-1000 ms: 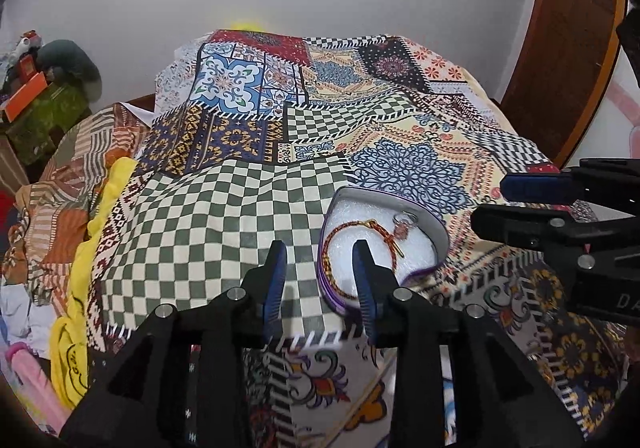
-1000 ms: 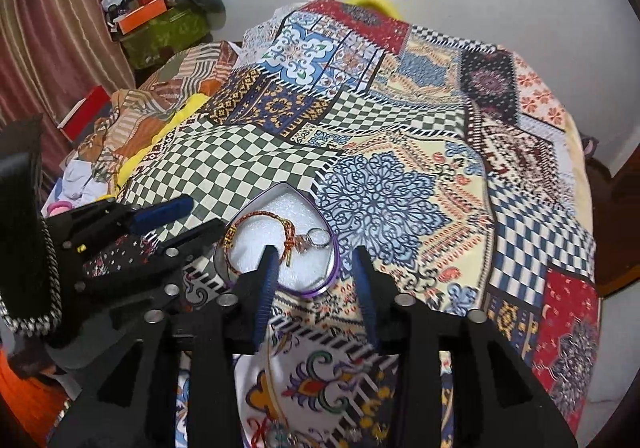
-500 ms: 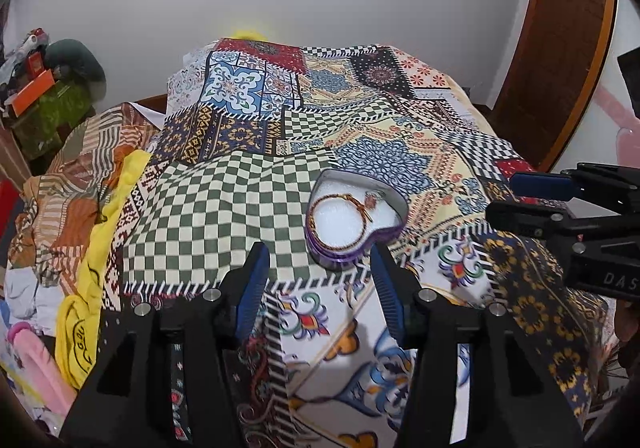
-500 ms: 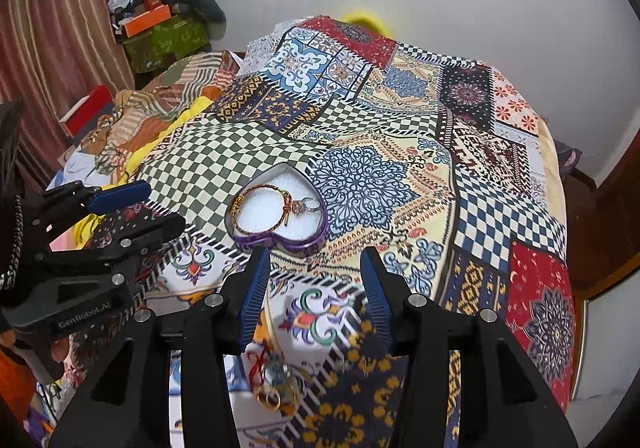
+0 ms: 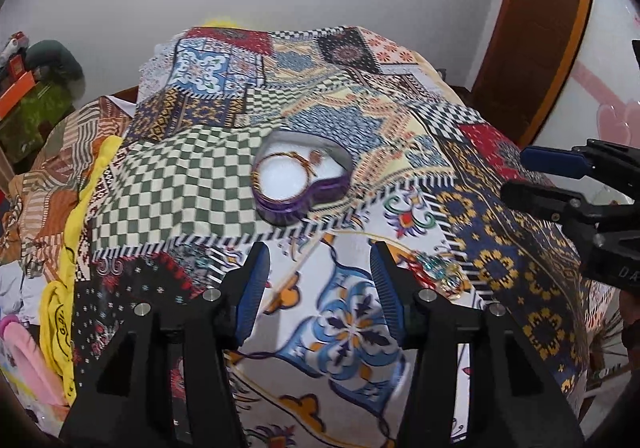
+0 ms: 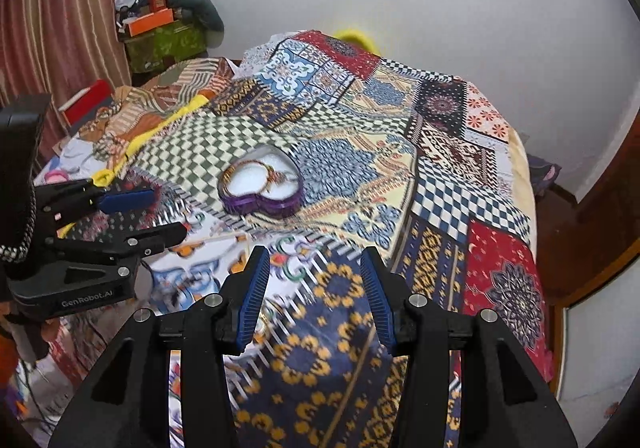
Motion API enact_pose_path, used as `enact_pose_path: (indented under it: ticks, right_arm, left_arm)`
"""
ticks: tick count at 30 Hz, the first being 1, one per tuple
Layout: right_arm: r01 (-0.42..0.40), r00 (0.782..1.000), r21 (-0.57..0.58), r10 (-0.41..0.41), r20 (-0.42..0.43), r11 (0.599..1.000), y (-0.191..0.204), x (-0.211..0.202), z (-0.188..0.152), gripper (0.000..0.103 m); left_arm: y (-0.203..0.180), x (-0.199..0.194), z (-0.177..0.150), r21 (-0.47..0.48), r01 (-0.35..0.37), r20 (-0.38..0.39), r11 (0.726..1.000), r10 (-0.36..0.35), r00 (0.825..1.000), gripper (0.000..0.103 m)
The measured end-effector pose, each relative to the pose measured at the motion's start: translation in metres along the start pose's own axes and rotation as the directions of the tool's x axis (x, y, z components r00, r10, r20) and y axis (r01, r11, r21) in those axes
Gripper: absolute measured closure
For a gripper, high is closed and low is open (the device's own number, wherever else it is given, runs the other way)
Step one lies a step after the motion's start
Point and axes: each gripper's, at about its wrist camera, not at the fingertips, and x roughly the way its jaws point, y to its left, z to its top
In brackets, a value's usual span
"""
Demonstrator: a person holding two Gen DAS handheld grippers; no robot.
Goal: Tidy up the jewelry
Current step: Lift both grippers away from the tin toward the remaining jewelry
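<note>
A purple heart-shaped box [image 5: 301, 184] with a white lining sits open on the patterned bedspread; it also shows in the right wrist view [image 6: 261, 188]. A gold-and-red bracelet [image 5: 294, 164] and a small ring lie inside it. More loose jewelry [image 5: 442, 274] lies on the cloth nearer to me, right of my left gripper. My left gripper [image 5: 320, 284] is open and empty, well short of the box. My right gripper [image 6: 313, 286] is open and empty, also back from the box. Each gripper shows at the edge of the other's view.
The bed [image 6: 440, 152] is covered by a patchwork cloth. Piled clothes and a yellow cloth [image 5: 60, 288] lie along the left side. A green box [image 6: 164, 42] and clutter stand at the far left by a curtain. A wooden door [image 5: 540, 28] is at the right.
Both grippers have pulled back and up from the heart box, which now looks smaller and farther. Both have opened wider. The bracelet stays in the box.
</note>
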Motion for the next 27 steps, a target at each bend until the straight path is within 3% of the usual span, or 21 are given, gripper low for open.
enact_pose_path:
  ticks: [11,21,22,27]
  right_arm:
    - [-0.030,0.993,0.027,0.033,-0.110,0.999,-0.011,0.032,-0.041,0.059]
    - [-0.046,0.991,-0.014,0.044,-0.127,0.999,-0.010,0.056,-0.027,0.060]
    - [-0.047,0.991,-0.022,0.044,-0.128,0.999,-0.010,0.058,-0.026,0.061]
    - [-0.062,0.989,-0.039,0.056,-0.138,0.997,-0.008,0.063,-0.024,0.085]
  left_arm:
    - [-0.026,0.014,-0.014,0.078,0.013,-0.011,0.997,-0.013,1.000,0.052]
    - [-0.021,0.030,-0.008,0.041,0.063,-0.018,0.997,-0.062,0.998,0.052]
    - [-0.021,0.030,-0.008,0.041,0.068,-0.019,0.997,-0.067,0.998,0.052]
    - [-0.022,0.033,-0.009,0.038,0.088,-0.023,0.995,-0.087,0.996,0.052]
